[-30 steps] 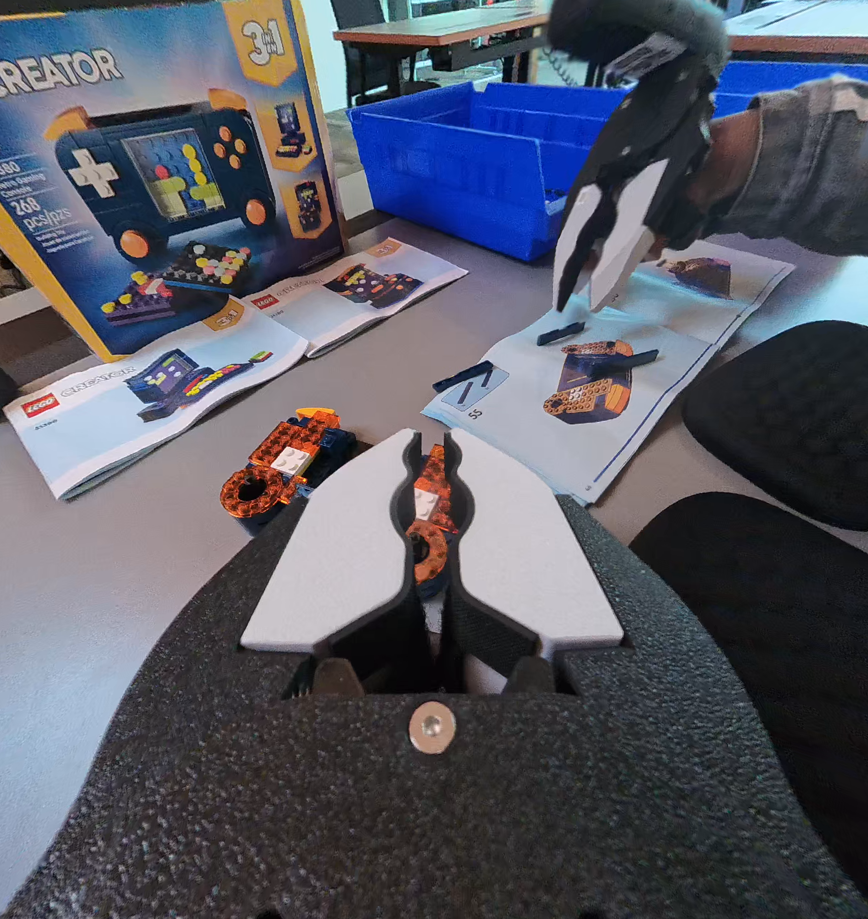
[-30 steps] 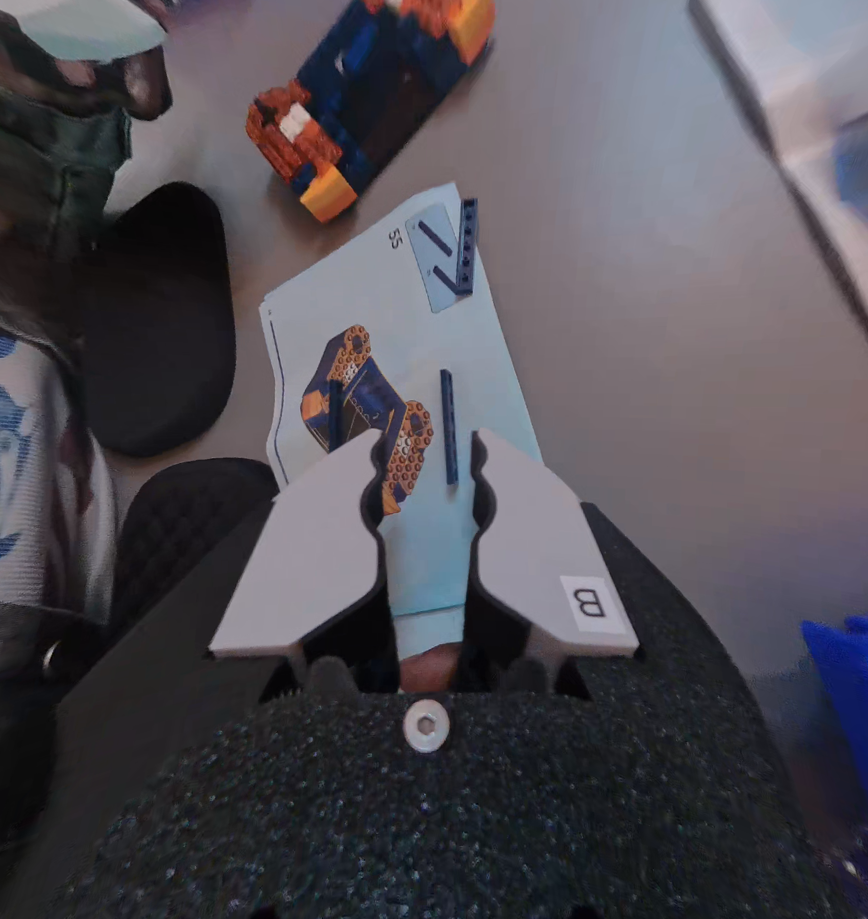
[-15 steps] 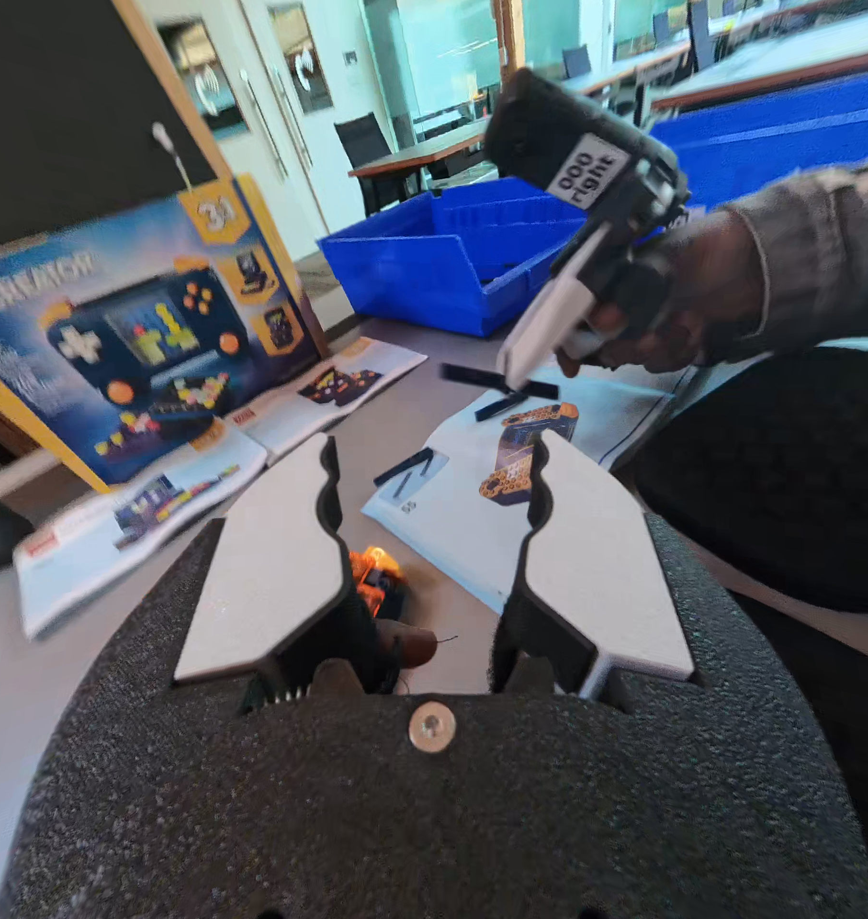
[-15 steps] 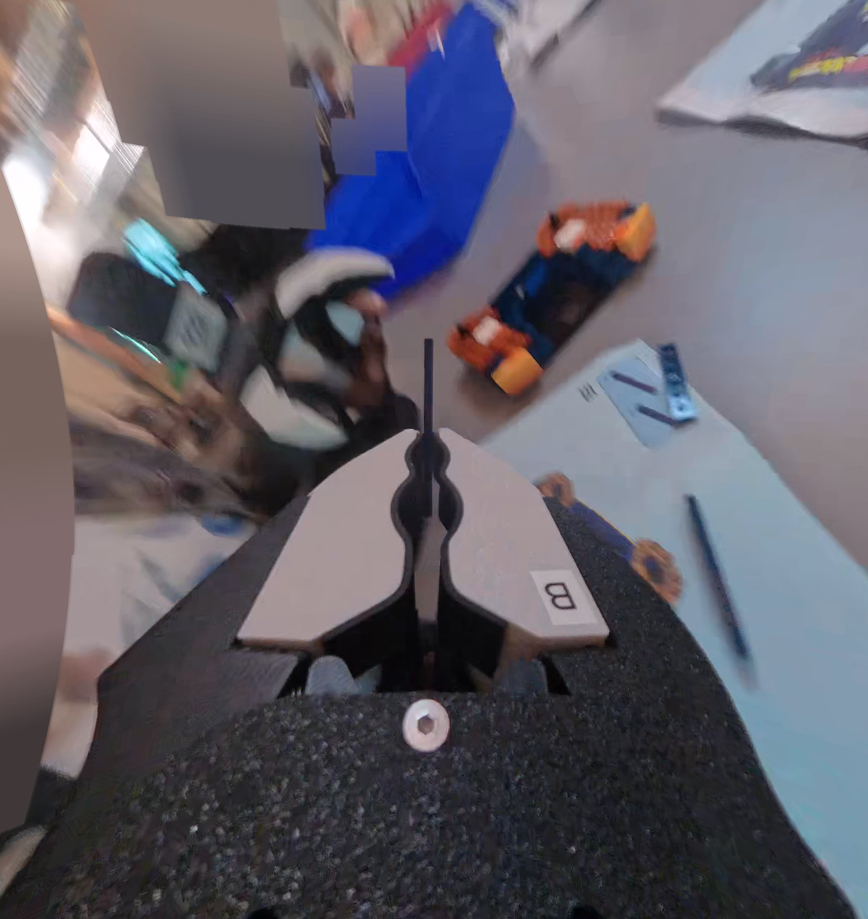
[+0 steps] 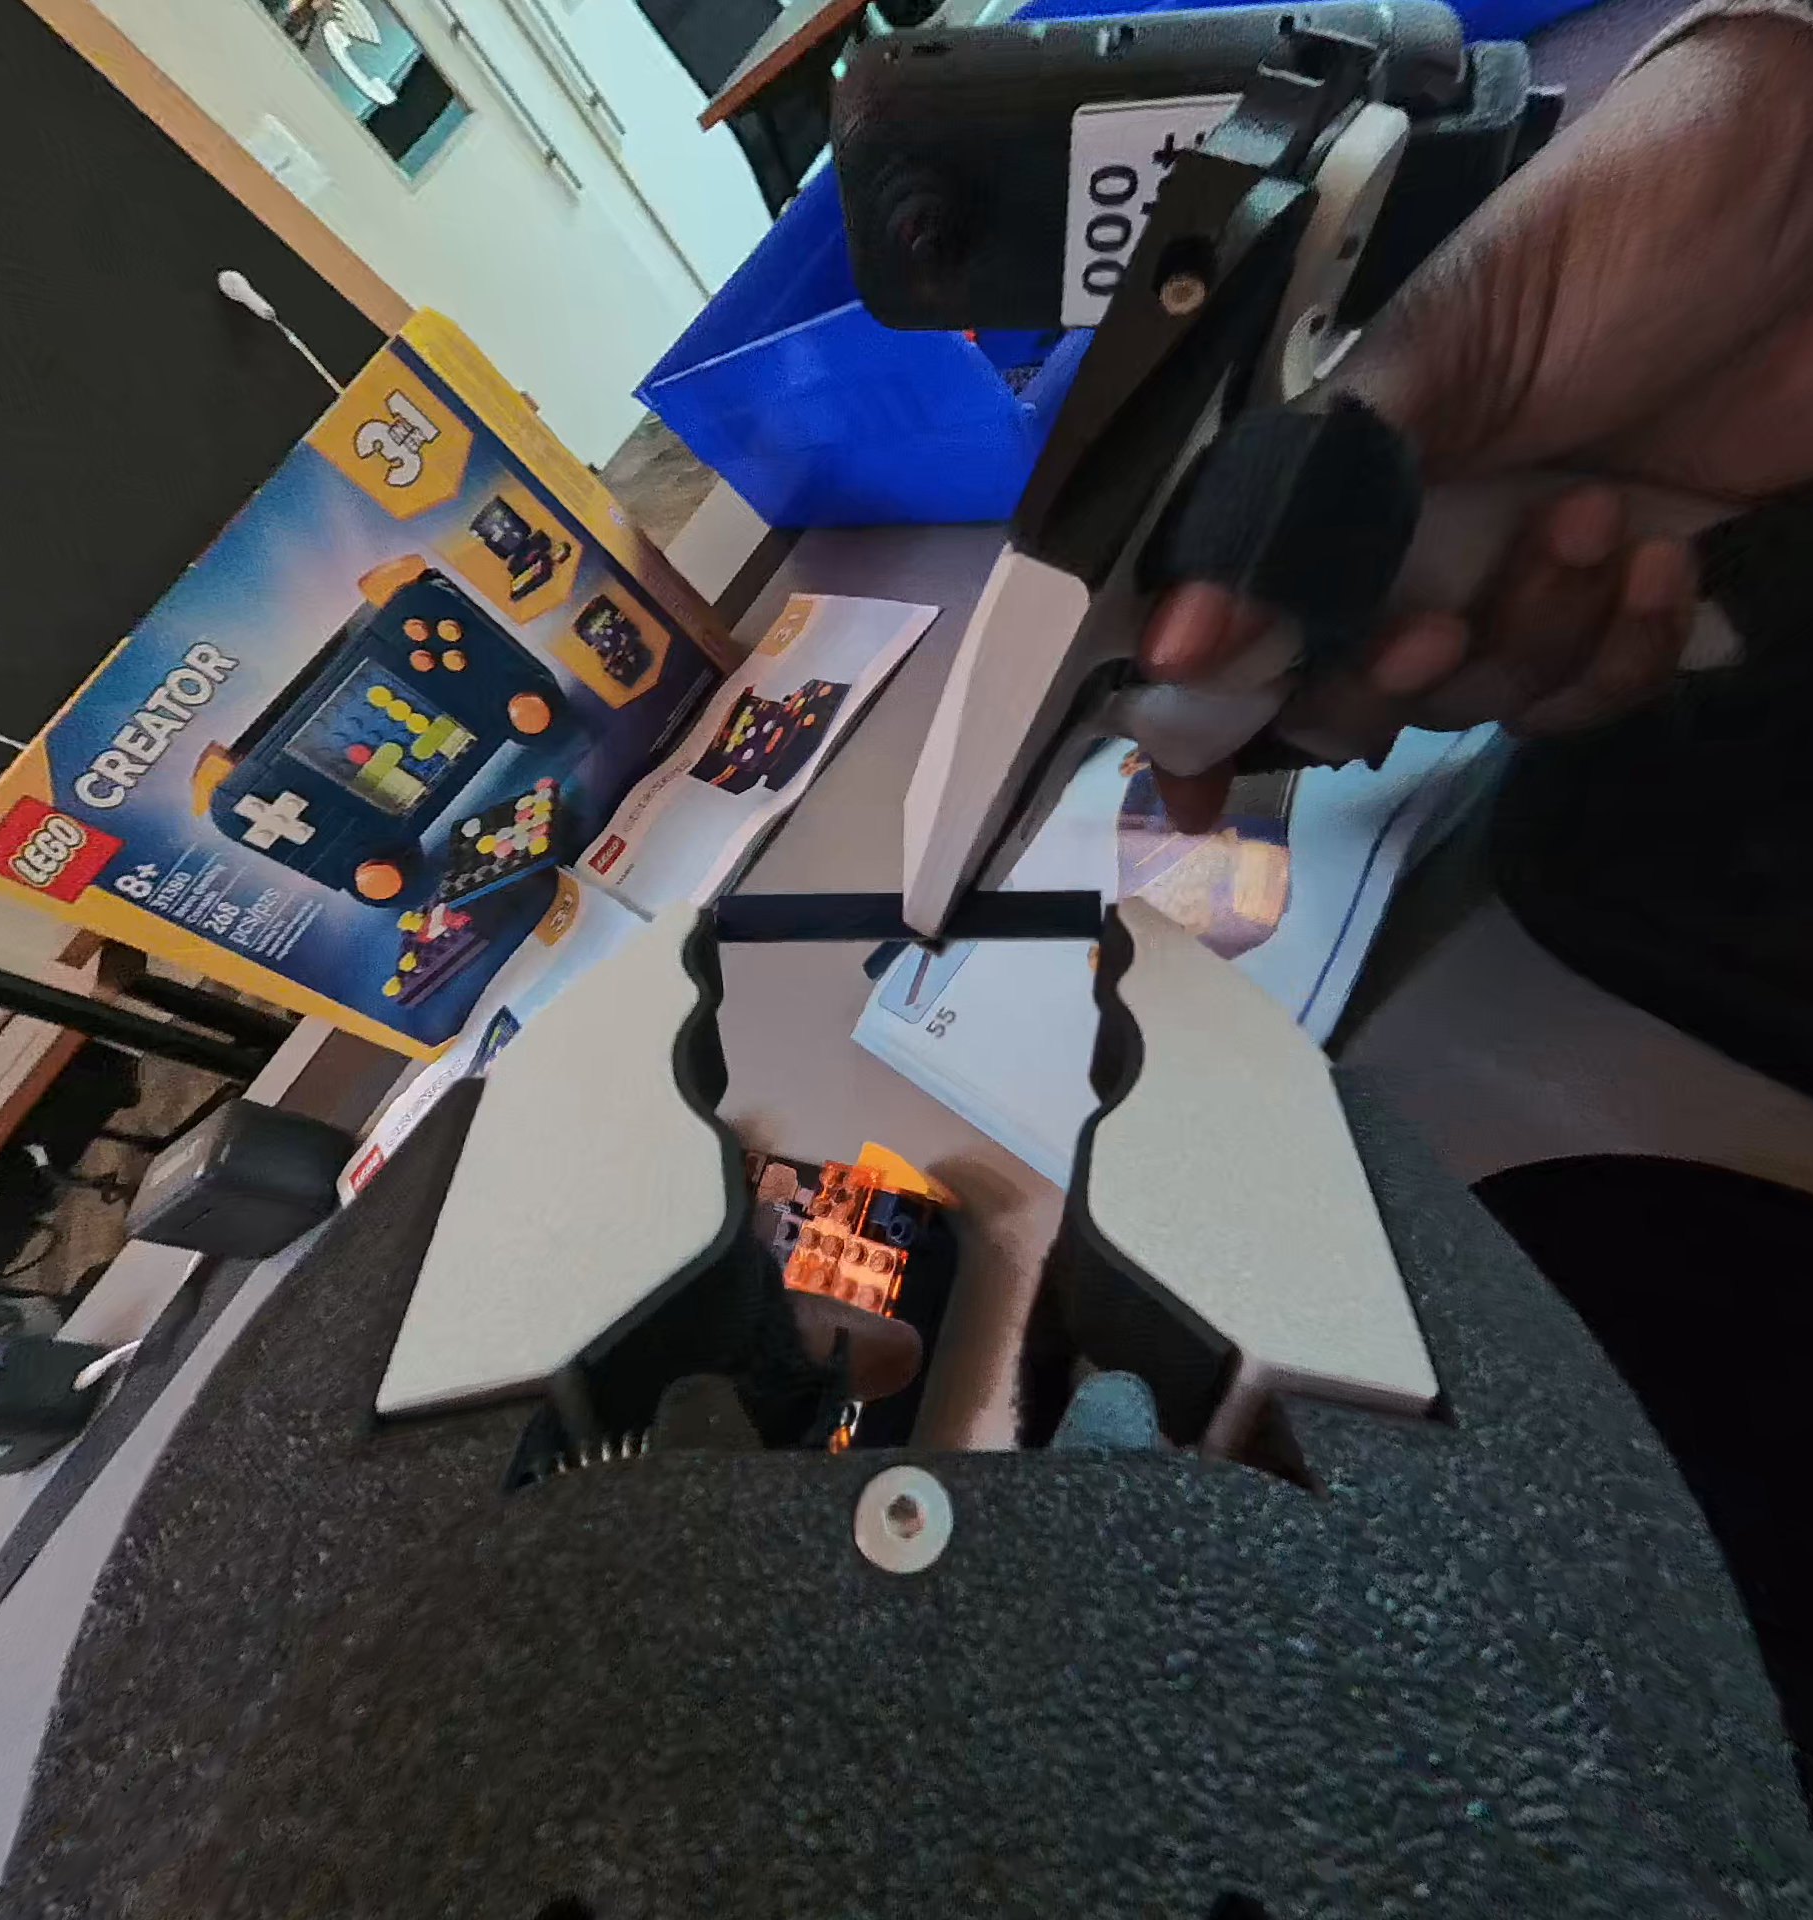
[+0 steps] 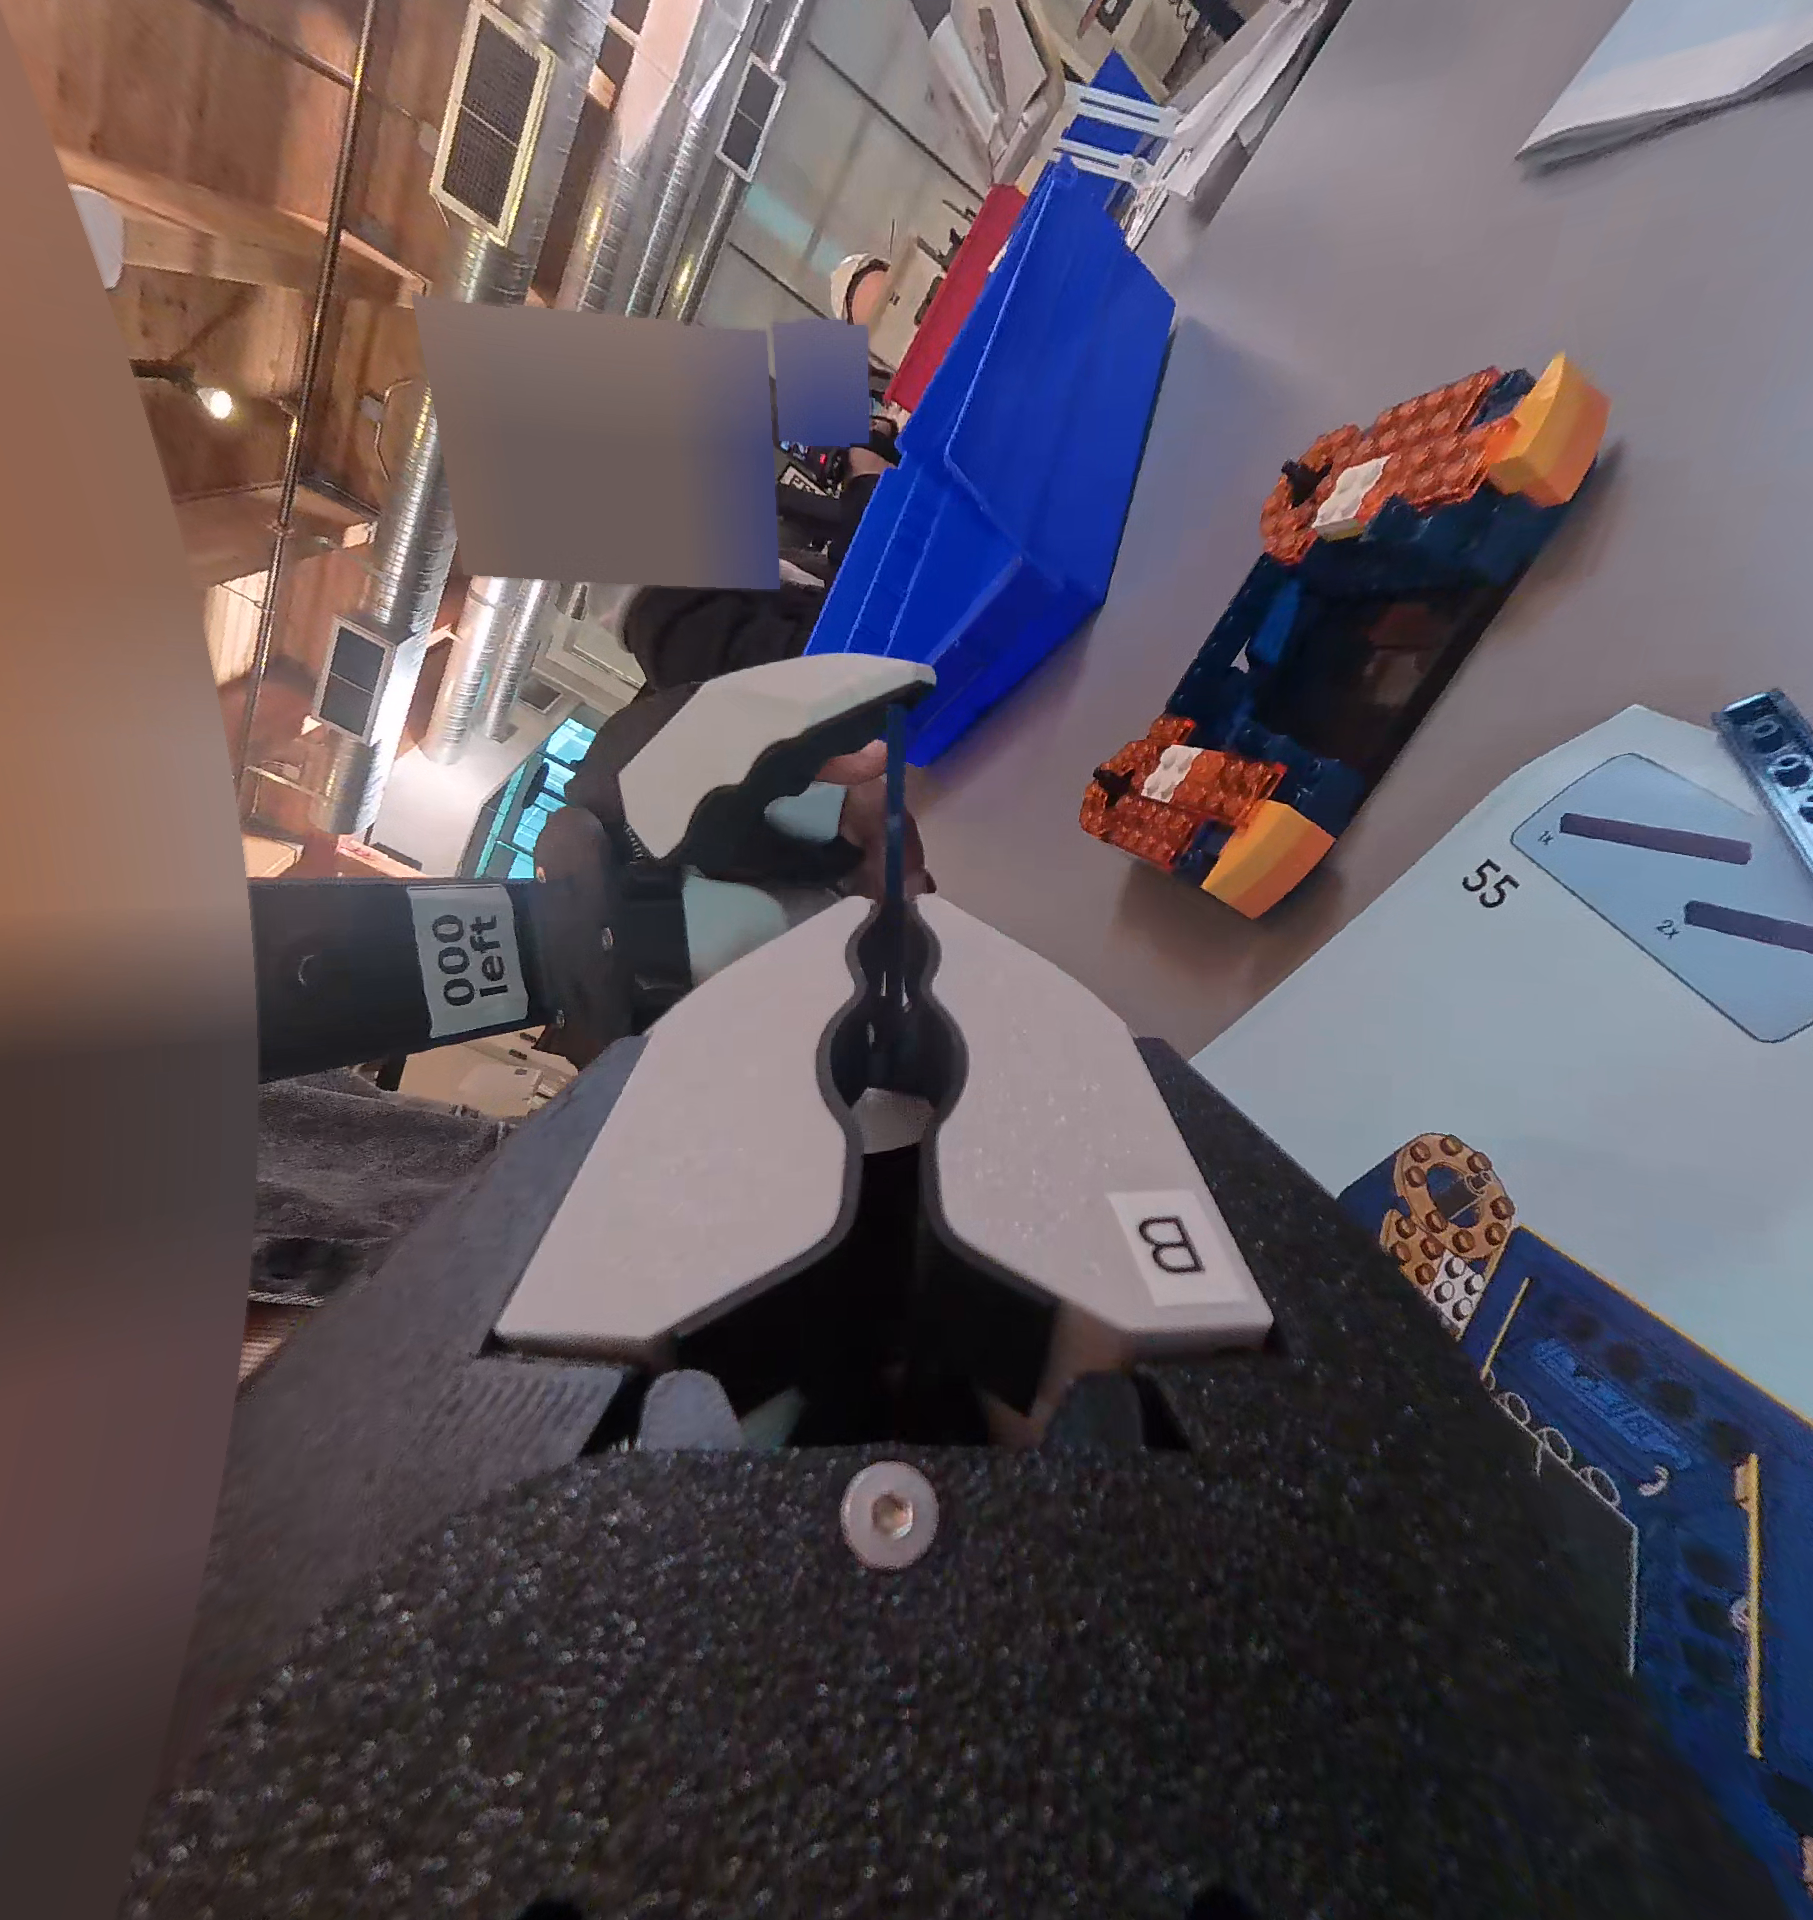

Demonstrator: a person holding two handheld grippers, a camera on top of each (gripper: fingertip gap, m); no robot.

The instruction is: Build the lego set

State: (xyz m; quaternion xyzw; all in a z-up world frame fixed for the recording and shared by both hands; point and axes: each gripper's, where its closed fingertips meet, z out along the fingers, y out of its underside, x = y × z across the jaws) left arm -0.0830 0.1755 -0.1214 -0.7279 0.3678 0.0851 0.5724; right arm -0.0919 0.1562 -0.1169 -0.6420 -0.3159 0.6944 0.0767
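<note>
My right gripper [image 6: 894, 920] is shut on the middle of a thin dark blue rod [image 6: 895, 810] and holds it in the air. In the left wrist view the rod [image 5: 808, 920] lies crosswise between the fingertips of my left gripper [image 5: 907, 920]. Its two ends meet both inner pads, and the jaws stand wide apart. In the right wrist view the upper left finger [image 6: 777, 717] touches the rod's far end. The orange and dark blue brick model [image 6: 1380, 623] lies on the grey table, below my left gripper [image 5: 850, 1236].
An open instruction booklet [image 6: 1608, 987] lies on the table with a flat blue perforated strip [image 6: 1806, 790] on it. A toy box [image 5: 341, 707] stands at the back left with more booklets [image 5: 767, 727] in front. A blue bin [image 5: 840, 416] stands behind. The grippers are tip to tip, or close to it.
My left gripper let go of the brick model, opened wide and rose. My right gripper shut on the rod from the booklet and carried it up between the left fingertips.
</note>
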